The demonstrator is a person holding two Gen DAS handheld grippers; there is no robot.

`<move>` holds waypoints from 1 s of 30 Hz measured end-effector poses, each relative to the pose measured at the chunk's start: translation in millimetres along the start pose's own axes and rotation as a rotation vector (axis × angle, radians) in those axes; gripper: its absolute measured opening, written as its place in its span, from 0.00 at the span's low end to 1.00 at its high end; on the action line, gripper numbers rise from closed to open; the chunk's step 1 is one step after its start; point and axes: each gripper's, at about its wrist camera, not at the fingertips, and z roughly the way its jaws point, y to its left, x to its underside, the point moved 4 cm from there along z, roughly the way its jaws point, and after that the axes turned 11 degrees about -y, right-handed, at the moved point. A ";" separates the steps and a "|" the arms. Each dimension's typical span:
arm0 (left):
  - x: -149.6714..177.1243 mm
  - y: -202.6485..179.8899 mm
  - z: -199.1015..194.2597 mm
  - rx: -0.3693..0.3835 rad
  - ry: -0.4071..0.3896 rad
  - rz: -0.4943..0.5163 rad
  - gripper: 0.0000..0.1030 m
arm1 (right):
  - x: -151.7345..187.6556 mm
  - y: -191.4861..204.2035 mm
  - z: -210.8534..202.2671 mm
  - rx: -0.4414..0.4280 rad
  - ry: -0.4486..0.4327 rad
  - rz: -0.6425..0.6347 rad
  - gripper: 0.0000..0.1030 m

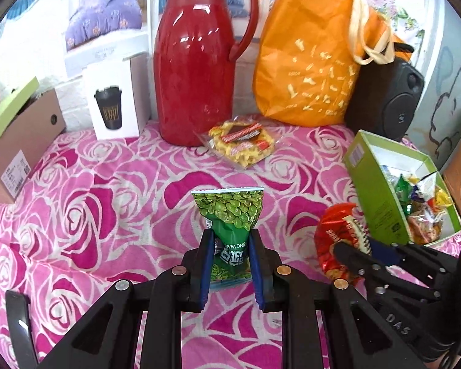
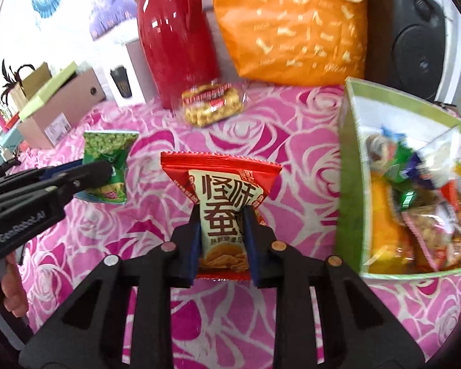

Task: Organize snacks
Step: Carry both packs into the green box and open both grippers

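My left gripper is shut on a green pea snack packet, held above the pink rose cloth; the same green packet shows at the left of the right wrist view. My right gripper is shut on a red snack packet with a cream label. That red packet appears at the right of the left wrist view, beside the green box. The green box holds several wrapped snacks. A clear packet of yellow snacks lies by the red jug; this yellow packet is also in the right wrist view.
A red jug, an orange bag, a black speaker, a white cup box and a cardboard box line the back and left. A hand holds the left gripper's handle.
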 end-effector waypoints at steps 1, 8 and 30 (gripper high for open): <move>-1.9 -2.8 -4.6 0.003 -0.010 0.006 0.21 | -2.7 -1.2 -10.4 -0.005 -0.022 0.006 0.26; -15.8 -31.8 -32.7 0.040 -0.078 0.055 0.21 | -18.8 -11.6 -62.9 0.004 -0.136 0.031 0.26; -52.6 -199.9 -11.1 0.294 -0.096 0.226 0.21 | -0.3 -201.4 -158.6 0.419 -0.234 0.257 0.27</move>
